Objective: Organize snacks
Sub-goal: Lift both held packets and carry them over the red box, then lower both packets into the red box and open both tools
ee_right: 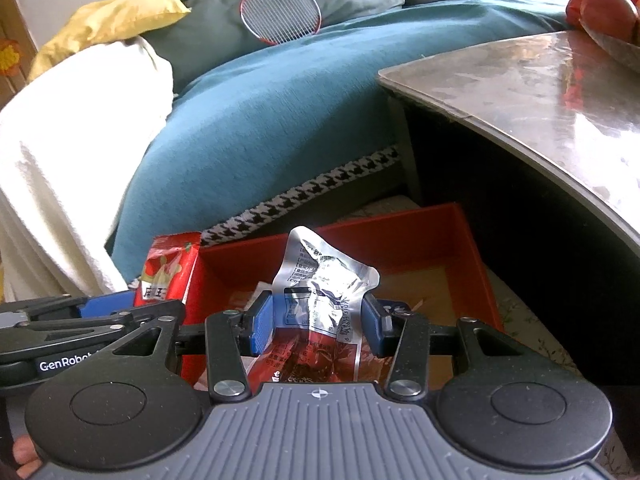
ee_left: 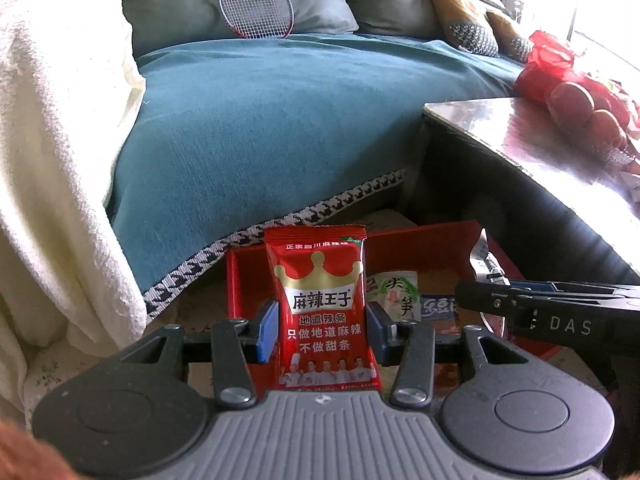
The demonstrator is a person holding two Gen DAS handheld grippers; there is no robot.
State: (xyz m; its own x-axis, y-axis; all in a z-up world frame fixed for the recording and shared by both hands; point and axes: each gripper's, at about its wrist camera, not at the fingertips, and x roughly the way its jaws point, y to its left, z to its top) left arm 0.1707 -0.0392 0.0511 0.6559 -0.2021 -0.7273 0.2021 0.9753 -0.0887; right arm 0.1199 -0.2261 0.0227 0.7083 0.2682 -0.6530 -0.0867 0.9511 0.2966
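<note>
silver packet [ee_right: 320,292] (right view's alone)

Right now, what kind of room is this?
Probably a living room at home: a sofa with cushions and a badminton racket on it, beside a low table, with a red box of snacks on the floor.

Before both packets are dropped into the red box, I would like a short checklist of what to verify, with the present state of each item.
1. Left gripper grips the red spicy-strip packet: ok, pads press both its sides.
2. Right gripper grips the silver foil packet: ok.
3. Red box lies in front of and below both grippers: ok.
4. Free room in the box: ok, bare cardboard floor on its right side.
5. The two grippers are apart: ok, but close side by side.
6. Packets hang straight over the box: cannot tell.
</note>
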